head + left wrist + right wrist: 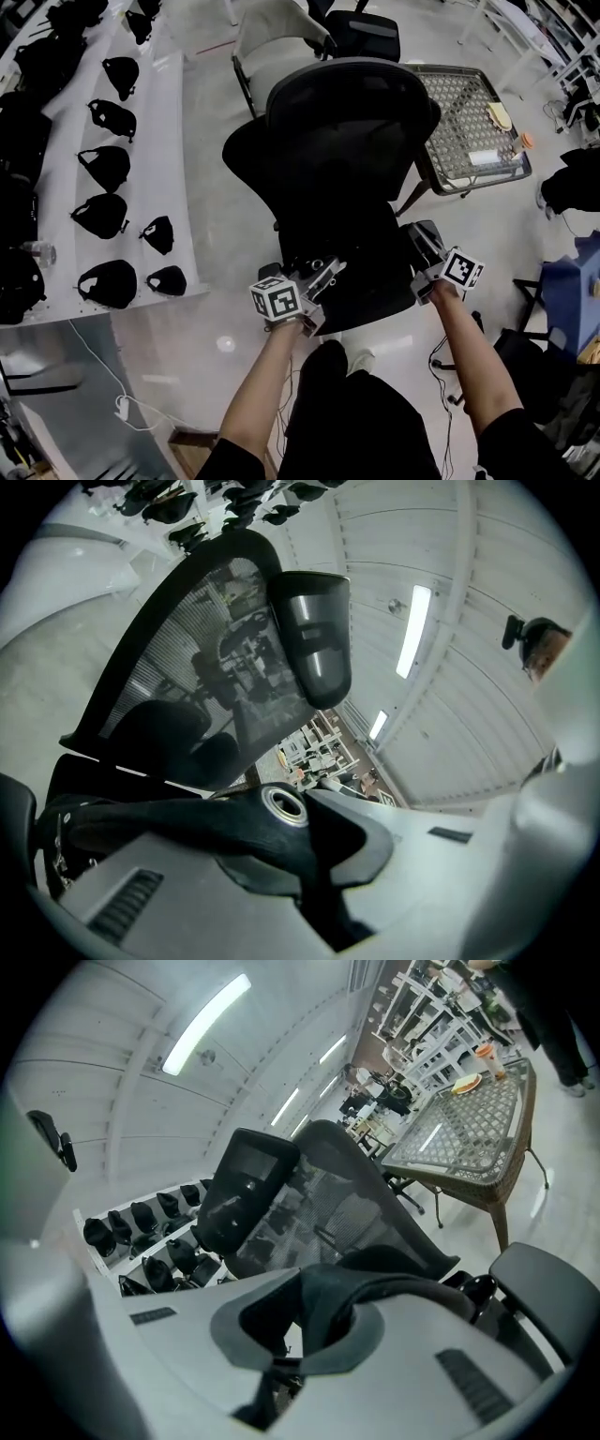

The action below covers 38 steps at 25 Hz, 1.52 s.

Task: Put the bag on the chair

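A black office chair [349, 131] stands in the middle of the head view, its mesh back towards the far side. A black bag [361, 272] lies on the seat, hard to tell apart from the black cushion. My left gripper [322, 279] is at the seat's front left edge. It is shut on a black strap with a metal eyelet [281, 804], which runs across between the left gripper's [302, 841] jaws. My right gripper [418, 246] is at the seat's front right corner beside the armrest. In its own view the right gripper [314, 1330] is shut on a fold of dark bag fabric [375, 1288].
White shelving [66, 183] with several black bags runs along the left. A woven metal table [469, 117] stands to the right of the chair, and a pale chair [281, 37] stands behind it. A blue object [572, 295] and floor cables [122, 408] lie near my feet.
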Each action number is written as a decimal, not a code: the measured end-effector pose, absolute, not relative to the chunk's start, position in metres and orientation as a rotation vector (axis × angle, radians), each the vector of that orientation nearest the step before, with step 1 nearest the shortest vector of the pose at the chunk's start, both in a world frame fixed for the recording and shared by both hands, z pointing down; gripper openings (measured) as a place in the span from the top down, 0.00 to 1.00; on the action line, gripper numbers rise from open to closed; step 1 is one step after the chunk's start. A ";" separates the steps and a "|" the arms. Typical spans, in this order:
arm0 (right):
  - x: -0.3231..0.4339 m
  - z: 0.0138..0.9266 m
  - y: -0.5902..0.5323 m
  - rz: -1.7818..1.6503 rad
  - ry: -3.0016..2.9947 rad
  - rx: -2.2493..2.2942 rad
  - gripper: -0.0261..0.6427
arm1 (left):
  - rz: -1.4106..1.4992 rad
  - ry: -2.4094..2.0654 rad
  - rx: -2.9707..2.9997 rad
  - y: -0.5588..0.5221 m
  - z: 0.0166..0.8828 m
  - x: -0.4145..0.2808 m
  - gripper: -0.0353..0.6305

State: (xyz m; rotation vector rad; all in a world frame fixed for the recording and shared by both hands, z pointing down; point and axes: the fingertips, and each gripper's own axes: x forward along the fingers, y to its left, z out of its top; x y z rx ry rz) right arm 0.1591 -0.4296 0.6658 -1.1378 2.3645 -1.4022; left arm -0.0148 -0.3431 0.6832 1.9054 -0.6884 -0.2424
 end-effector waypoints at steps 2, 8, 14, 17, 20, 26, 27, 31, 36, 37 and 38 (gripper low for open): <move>0.155 0.679 -0.434 -1.421 2.368 -1.143 0.95 | -0.245 -0.695 1.884 -0.347 0.696 -0.019 0.91; 0.149 0.712 -0.454 -1.456 2.388 -1.157 0.95 | -0.222 -0.717 1.865 -0.368 0.726 -0.029 0.91; 0.138 0.747 -0.480 -1.515 2.414 -1.205 0.95 | -0.211 -0.742 1.813 -0.393 0.752 -0.044 0.91; 0.131 0.757 -0.487 -1.535 2.424 -1.225 0.95 | -0.247 -0.784 1.772 -0.404 0.765 -0.053 0.91; 0.121 0.762 -0.494 -1.505 2.463 -1.231 0.95 | -0.290 -0.839 1.745 -0.415 0.776 -0.066 0.91; 0.119 0.777 -0.507 -1.501 2.344 -1.299 0.95 | -0.211 -0.802 1.794 -0.433 0.796 -0.066 0.91; 0.119 0.780 -0.509 -1.499 2.337 -1.303 0.95 | -0.202 -0.800 1.791 -0.436 0.801 -0.066 0.91; 0.113 0.792 -0.513 -1.529 2.337 -1.297 0.95 | -0.163 -0.814 1.785 -0.445 0.820 -0.073 0.88; 0.108 0.805 -0.513 -1.569 2.363 -1.285 0.94 | -0.094 -0.871 1.807 -0.443 0.841 -0.085 0.83; 0.109 0.807 -0.512 -1.577 2.347 -1.299 0.93 | -0.070 -0.889 1.827 -0.441 0.844 -0.085 0.83; 0.110 0.809 -0.512 -1.587 2.323 -1.314 0.91 | -0.046 -0.901 1.846 -0.439 0.847 -0.084 0.82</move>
